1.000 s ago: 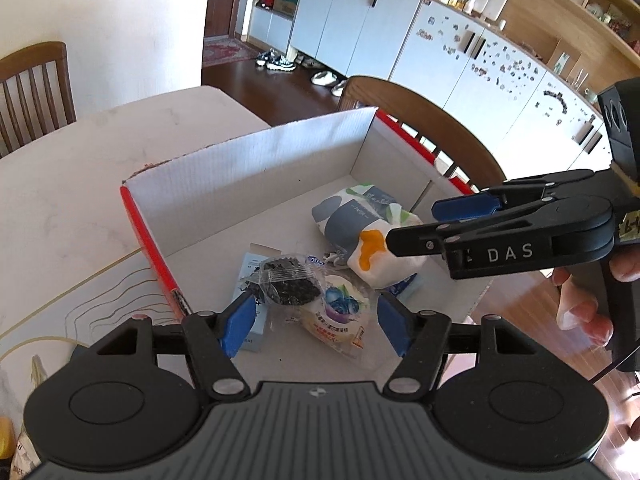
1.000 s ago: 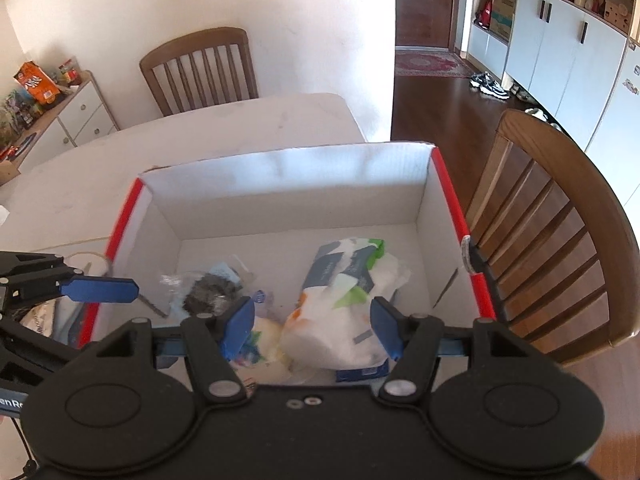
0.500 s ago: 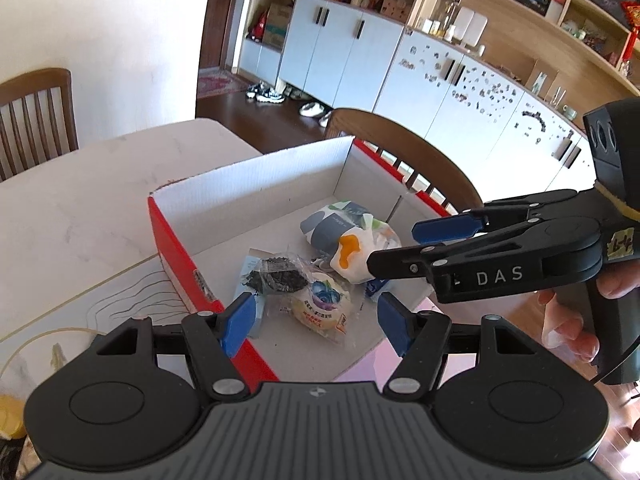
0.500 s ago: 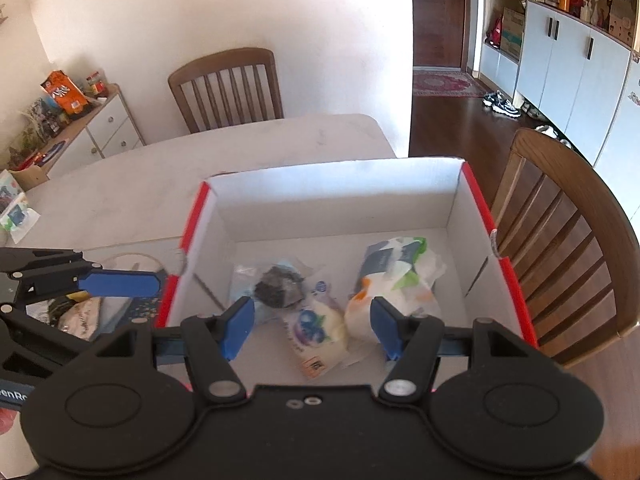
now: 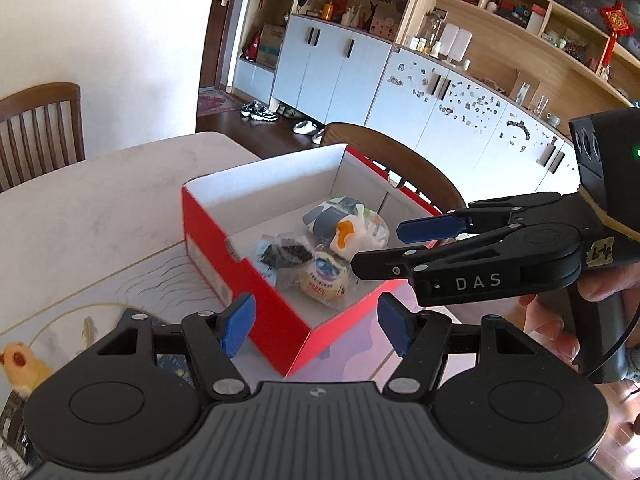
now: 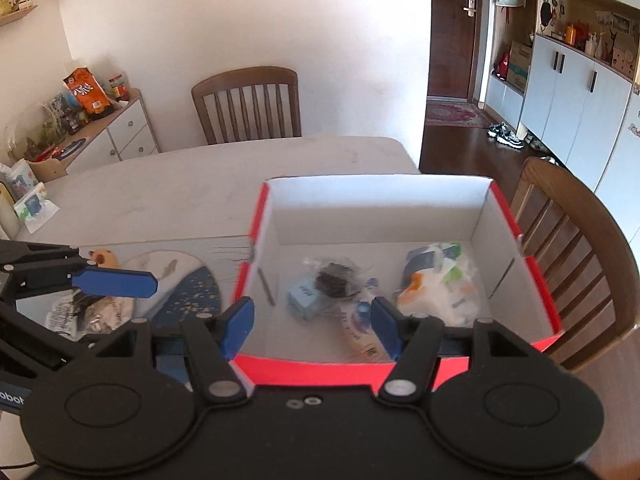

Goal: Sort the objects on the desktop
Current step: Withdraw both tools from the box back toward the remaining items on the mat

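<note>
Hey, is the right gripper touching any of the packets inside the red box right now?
Apart. In the left wrist view the right gripper hangs open in the air above the red box, with nothing between its jaws; the packets lie on the box floor below.

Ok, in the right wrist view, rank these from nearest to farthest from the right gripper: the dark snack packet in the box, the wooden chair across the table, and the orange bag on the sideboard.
1. Dark snack packet: inside the red box, just ahead of the right gripper.
2. Wooden chair: across the table, straight ahead.
3. Orange bag: on the sideboard, far left; only slightly beyond the chair.
</note>
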`<state>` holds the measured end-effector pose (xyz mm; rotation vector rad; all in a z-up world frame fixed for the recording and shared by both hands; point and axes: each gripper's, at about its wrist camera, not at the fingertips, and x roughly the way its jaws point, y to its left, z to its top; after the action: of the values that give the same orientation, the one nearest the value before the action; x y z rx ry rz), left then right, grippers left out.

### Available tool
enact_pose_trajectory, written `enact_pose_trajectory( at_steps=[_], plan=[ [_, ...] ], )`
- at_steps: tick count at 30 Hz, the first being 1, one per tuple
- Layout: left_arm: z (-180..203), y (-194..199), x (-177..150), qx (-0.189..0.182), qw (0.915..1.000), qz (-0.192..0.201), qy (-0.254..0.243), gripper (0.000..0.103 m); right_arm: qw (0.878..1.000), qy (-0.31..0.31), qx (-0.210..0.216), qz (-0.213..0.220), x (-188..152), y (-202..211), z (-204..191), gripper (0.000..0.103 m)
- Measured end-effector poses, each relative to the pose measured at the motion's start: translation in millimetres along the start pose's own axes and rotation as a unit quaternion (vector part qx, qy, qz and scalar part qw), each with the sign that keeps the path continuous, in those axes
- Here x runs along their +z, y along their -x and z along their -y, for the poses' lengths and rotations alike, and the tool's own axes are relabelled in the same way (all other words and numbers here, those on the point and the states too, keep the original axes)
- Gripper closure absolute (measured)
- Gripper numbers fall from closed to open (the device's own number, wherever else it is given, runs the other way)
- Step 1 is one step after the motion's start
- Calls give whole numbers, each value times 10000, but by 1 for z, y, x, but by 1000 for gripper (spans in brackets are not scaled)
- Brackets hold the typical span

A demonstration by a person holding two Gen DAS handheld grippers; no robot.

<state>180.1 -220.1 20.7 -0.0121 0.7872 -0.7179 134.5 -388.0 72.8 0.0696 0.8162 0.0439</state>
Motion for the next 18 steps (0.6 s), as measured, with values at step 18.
enact_pose_trajectory(
  at_steps=[18],
  plan=[
    [-76,74,-55,436,9985,158,284,36,9997,110,225,-21,-1,-17,-102,39]
  ],
)
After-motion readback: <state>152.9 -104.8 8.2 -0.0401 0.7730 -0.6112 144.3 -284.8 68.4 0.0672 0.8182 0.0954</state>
